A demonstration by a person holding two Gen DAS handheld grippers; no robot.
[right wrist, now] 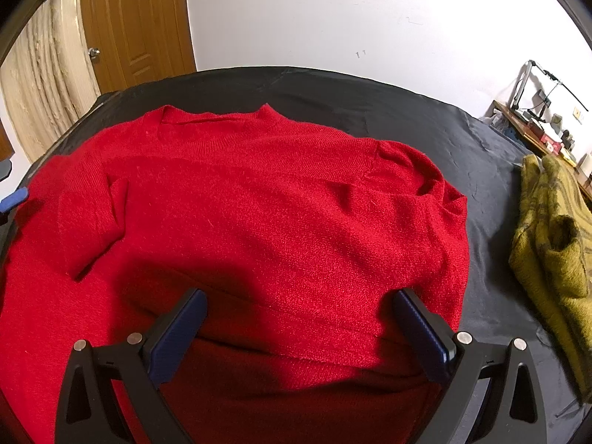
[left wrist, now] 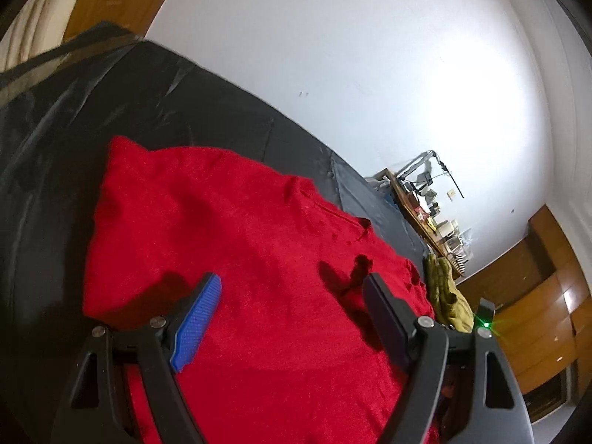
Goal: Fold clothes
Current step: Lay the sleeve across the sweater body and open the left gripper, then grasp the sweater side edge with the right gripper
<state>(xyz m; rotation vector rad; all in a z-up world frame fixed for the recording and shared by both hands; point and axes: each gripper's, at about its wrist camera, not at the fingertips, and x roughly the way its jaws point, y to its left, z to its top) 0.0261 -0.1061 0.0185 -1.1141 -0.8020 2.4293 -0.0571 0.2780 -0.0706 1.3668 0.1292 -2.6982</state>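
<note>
A red knit sweater (right wrist: 259,214) lies spread on the black-covered table (right wrist: 370,103), neckline at the far side, both sleeves folded in over the body. It also fills the left wrist view (left wrist: 229,229). My right gripper (right wrist: 299,299) is open, empty, just above the sweater's near hem, which is doubled over there. My left gripper (left wrist: 292,288) is open and empty over the sweater's left part. The left gripper's blue pad (right wrist: 14,199) shows at the far left edge of the right wrist view.
An olive-yellow knit garment (right wrist: 547,236) lies crumpled on the table's right side, also seen in the left wrist view (left wrist: 447,292). Beyond it stands a cluttered wooden desk (right wrist: 536,133). A white wall and a wooden door (right wrist: 137,26) are behind the table.
</note>
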